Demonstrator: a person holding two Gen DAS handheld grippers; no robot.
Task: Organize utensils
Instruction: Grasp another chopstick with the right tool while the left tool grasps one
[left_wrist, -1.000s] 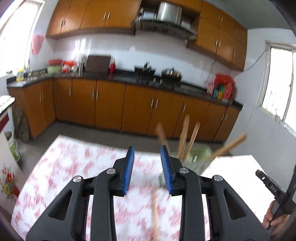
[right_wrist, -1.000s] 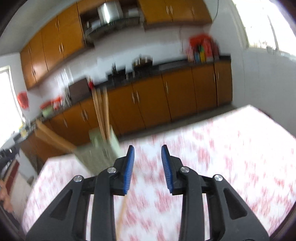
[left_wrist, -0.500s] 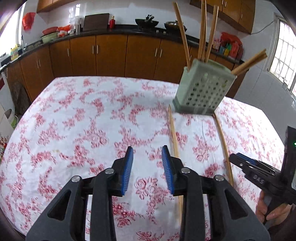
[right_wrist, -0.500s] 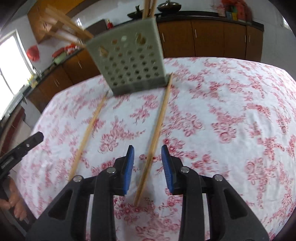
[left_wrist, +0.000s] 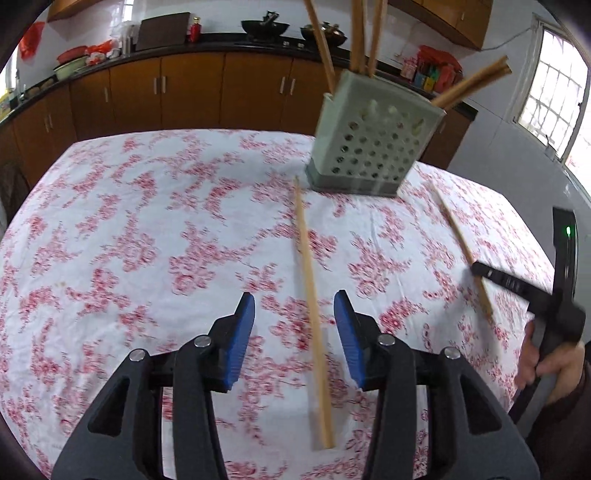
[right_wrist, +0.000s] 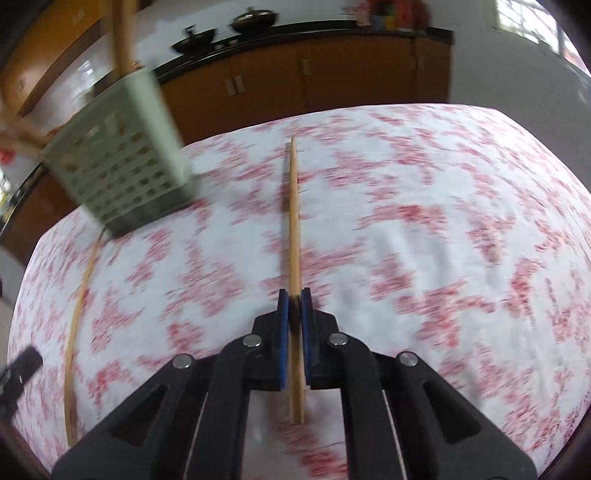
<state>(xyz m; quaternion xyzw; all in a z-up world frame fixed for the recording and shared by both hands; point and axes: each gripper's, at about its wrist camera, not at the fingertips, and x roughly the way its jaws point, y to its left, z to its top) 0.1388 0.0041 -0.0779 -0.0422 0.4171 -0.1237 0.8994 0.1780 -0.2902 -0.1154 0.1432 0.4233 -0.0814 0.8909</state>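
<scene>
Right wrist view: right gripper (right_wrist: 295, 297) apparently pinches a chopstick (right_wrist: 294, 221) (blurred); left gripper (left_wrist: 294, 314) spread.

No readable text, labels, brands, numbers or signs anywhere

Holder (left_wrist: 373, 147) at table's (left_wrist: 110, 229) far side, one chopstick (left_wrist: 312, 280) before it, another (left_wrist: 461, 247) to its right.
</scene>
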